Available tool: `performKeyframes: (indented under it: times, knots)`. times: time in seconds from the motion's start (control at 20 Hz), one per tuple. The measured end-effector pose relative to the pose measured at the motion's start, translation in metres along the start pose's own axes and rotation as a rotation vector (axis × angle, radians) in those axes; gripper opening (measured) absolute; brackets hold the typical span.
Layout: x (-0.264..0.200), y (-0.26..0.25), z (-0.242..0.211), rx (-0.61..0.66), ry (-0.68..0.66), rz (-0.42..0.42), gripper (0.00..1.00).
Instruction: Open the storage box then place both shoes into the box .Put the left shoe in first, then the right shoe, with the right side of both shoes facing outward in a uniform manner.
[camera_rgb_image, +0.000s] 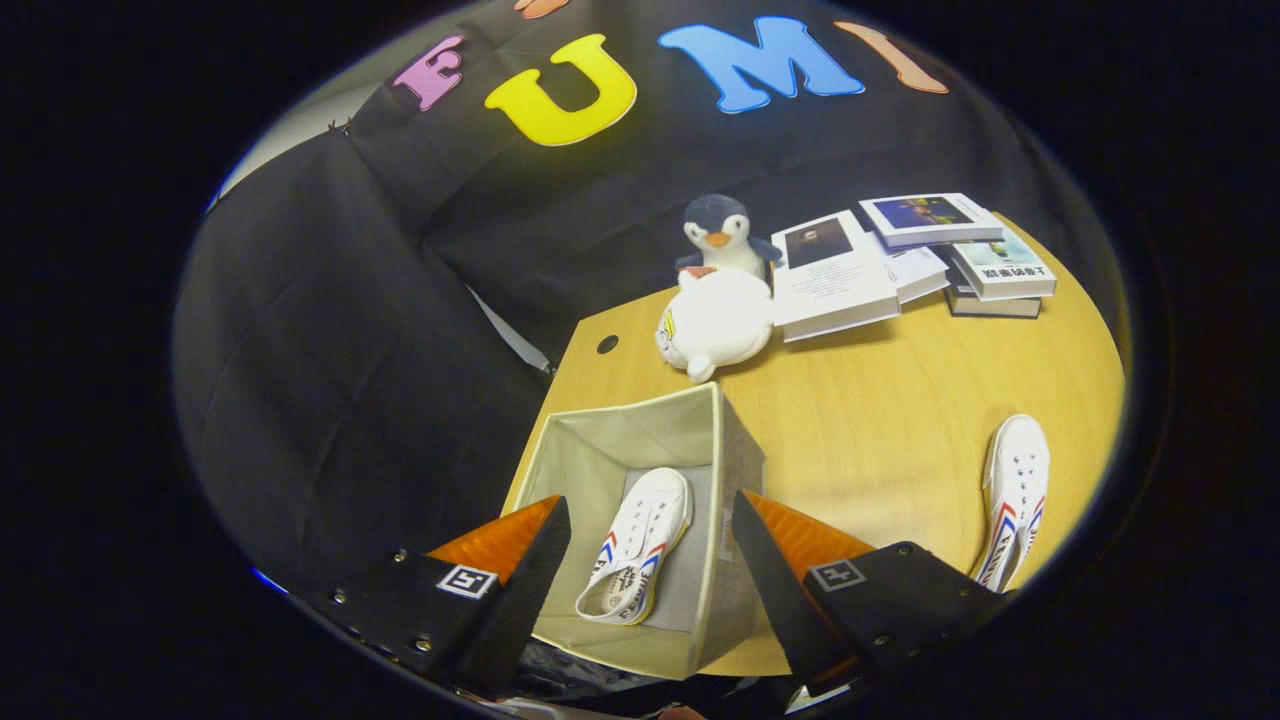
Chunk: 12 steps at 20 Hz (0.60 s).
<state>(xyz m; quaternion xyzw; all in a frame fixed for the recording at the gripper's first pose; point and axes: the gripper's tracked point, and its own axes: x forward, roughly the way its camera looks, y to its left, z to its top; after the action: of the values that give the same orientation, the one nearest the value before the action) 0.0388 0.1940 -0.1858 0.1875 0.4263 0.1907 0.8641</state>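
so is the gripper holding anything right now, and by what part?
Nothing is held. The gripper is open, its fingers spread above the storage box. One shoe lies inside the box, in the gap between them, untouched. The other shoe lies on the table.

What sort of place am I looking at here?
Probably a staged test booth, not a home: black cloth wall, a wooden table with props, an open tool above a storage box.
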Motion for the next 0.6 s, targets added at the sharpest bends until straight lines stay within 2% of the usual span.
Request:
performKeyframes:
  times: [0.2, 0.6]
  knots:
    - [-0.022, -0.043, 0.009, 0.015, -0.029, -0.057, 0.98]
    - [-0.065, -0.142, 0.01, 0.024, -0.059, -0.234, 0.98]
